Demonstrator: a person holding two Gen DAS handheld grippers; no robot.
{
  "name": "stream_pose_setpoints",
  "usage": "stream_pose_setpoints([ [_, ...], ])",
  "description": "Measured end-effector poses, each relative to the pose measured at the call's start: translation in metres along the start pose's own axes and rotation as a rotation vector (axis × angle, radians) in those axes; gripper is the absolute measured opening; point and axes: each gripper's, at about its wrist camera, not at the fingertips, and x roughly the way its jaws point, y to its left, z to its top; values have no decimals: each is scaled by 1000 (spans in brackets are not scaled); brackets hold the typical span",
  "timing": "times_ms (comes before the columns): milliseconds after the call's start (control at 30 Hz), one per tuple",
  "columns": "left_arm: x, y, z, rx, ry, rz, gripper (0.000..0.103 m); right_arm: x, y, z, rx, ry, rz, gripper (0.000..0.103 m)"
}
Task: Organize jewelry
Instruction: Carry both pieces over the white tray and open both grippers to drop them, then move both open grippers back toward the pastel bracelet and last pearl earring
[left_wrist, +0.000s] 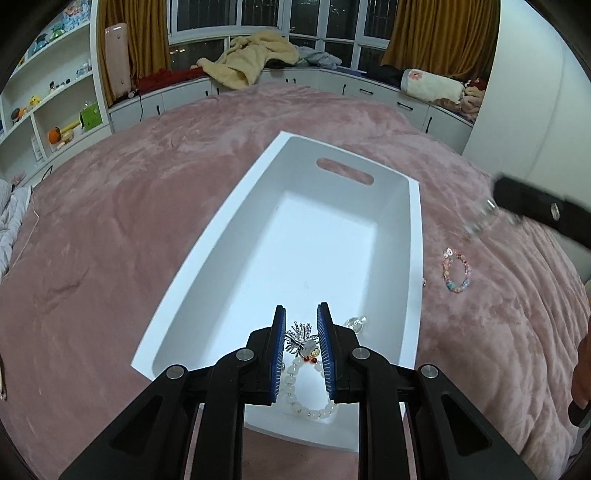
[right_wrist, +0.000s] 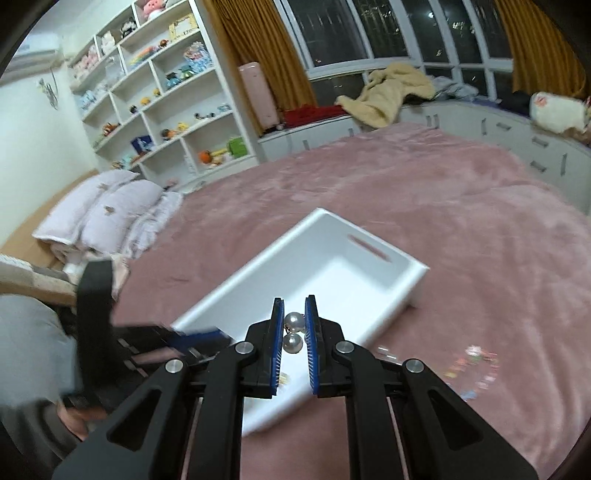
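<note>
A white bin (left_wrist: 236, 218) with a handle slot lies on the pink bedspread. My left gripper (left_wrist: 301, 314) hovers over its near end, jaws parted and empty. Below it in the bin lie a white bead bracelet (left_wrist: 295, 387), a silver spiky brooch (left_wrist: 300, 334) and a clear piece (left_wrist: 355, 322). My right gripper (right_wrist: 294, 306) is shut on pearl earrings (right_wrist: 294, 321) above the bin (right_wrist: 373, 280). It shows blurred at the right of the left wrist view (left_wrist: 491, 210). A colourful bead bracelet (left_wrist: 457, 269) lies on the bedspread right of the bin, blurred in the right wrist view (right_wrist: 472, 363).
The pink bedspread (left_wrist: 110, 240) spreads all round the bin. Folded pale quilts (right_wrist: 107, 214) lie at the bed's left side. White shelves (right_wrist: 166, 92) with toys and window-seat cabinets (left_wrist: 369, 88) stand beyond the bed.
</note>
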Motion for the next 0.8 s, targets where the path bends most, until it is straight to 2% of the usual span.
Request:
stream_pose_setpoints([
  [67, 6, 1, -2, 0, 13, -3, 22, 16, 3, 4, -4, 16, 16, 12],
  [133, 12, 2, -4, -2, 24, -1, 23, 36, 5, 3, -22, 35, -9, 12],
  [333, 28, 8, -12, -28, 39, -14, 23, 67, 12, -8, -36, 87, 23, 12],
  [433, 31, 10, -15, -30, 38, 0, 28, 84, 16, -12, -59, 125, 4, 15],
  [467, 31, 11, -16, -32, 29, 11, 35, 87, 16, -11, -58, 129, 6, 17],
  [500, 29, 13, -16, -39, 17, 12, 39, 89, 17, -11, -56, 130, 11, 26],
  [533, 27, 14, -17, -50, 3, 10, 48, 90, 16, -10, -52, 120, 9, 33],
  [600, 25, 17, -17, -65, -19, 10, 57, 85, 12, -10, -47, 97, -1, 58],
  [633, 24, 17, -17, -66, -23, 9, 64, 81, 7, -9, -31, 75, -23, 63],
  [800, 27, 18, -17, -62, -9, 11, 74, 62, -26, -9, 41, 40, -74, 69],
])
